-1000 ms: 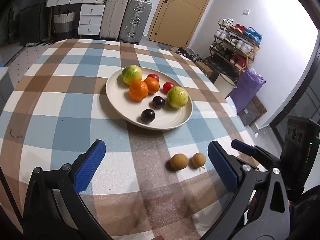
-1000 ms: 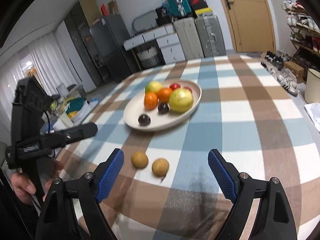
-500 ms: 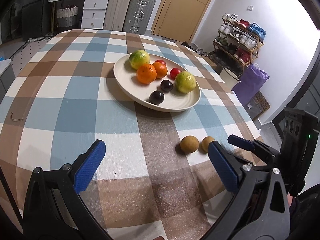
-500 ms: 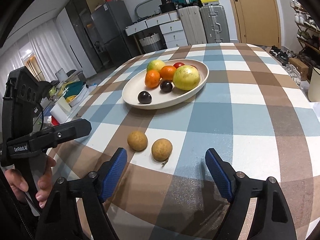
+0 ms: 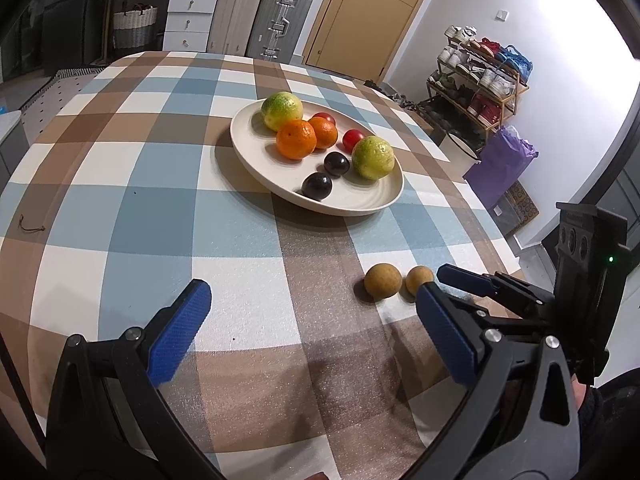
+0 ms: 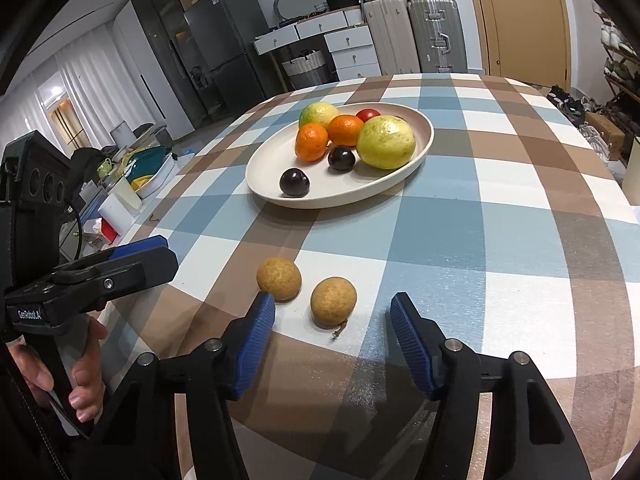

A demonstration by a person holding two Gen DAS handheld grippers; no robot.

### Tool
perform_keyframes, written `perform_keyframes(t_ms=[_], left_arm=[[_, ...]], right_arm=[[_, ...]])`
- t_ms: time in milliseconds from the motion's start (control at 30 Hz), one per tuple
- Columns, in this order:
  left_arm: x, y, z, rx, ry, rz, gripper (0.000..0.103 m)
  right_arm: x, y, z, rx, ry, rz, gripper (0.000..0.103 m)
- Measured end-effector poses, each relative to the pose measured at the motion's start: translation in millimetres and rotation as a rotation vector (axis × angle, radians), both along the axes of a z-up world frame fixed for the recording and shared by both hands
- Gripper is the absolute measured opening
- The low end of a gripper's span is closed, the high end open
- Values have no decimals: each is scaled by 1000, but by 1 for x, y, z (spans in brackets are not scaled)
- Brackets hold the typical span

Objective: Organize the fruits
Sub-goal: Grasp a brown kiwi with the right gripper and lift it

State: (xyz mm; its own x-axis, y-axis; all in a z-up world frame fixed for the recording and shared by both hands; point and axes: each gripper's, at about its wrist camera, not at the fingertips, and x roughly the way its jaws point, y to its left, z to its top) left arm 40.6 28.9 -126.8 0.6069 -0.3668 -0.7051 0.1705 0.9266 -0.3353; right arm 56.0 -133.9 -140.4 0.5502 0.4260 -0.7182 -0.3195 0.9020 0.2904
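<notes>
The right gripper (image 6: 333, 338) has advanced toward the two brown fruits lying loose on the bench (image 6: 500, 208). A second ago both fruits lay well ahead of its jaws; now the right-hand brown fruit (image 6: 333, 302) sits just ahead of the gap between the fingertips, and the left-hand brown fruit (image 6: 279, 279) lies just beside the left fingertip. The jaws are spread wide and grip nothing. The gap has narrowed since a second ago.

The left gripper (image 5: 308, 320) has also moved closer to the bench edge. Its jaws are spread and empty. It is not lined up on any fruit.

Judgement: the step in hand is the pickup of the right-hand brown fruit for transfer to the plate (image 6: 276, 196). Contact has not yet been made.

Count, plate contents:
- Green-yellow fruits: two (image 5: 281, 105) (image 5: 373, 157).
- Oranges: two (image 5: 296, 139) (image 5: 325, 132).
- Small red fruits: two (image 5: 353, 139) (image 5: 325, 117).
- Dark plums: two (image 5: 317, 186) (image 5: 337, 163).

Count, loose on the bench: two brown fruits, close together between the plate and the near bench edge.

Total: ten fruits, eight on the plate, two outstanding.
</notes>
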Motion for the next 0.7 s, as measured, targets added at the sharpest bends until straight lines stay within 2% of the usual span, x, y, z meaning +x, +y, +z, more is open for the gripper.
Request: perform_keyframes(t_ms=[67, 200, 233, 333, 700], left_arm=[[1, 1, -2, 1, 5, -1, 102], [0, 2, -3, 4, 9, 1, 102], [-1, 2, -3, 6, 9, 1, 102], [-1, 1, -4, 13, 11, 1, 102], [1, -6, -7, 39, 28, -5, 102]], right_arm=[[0, 2, 0, -4, -2, 7, 60], [2, 4, -2, -3, 6, 15, 49], [3, 5, -2, -2, 6, 16, 39], [3, 5, -5, 1, 11, 20, 27], [-3, -6, 0, 39, -11, -3, 25]])
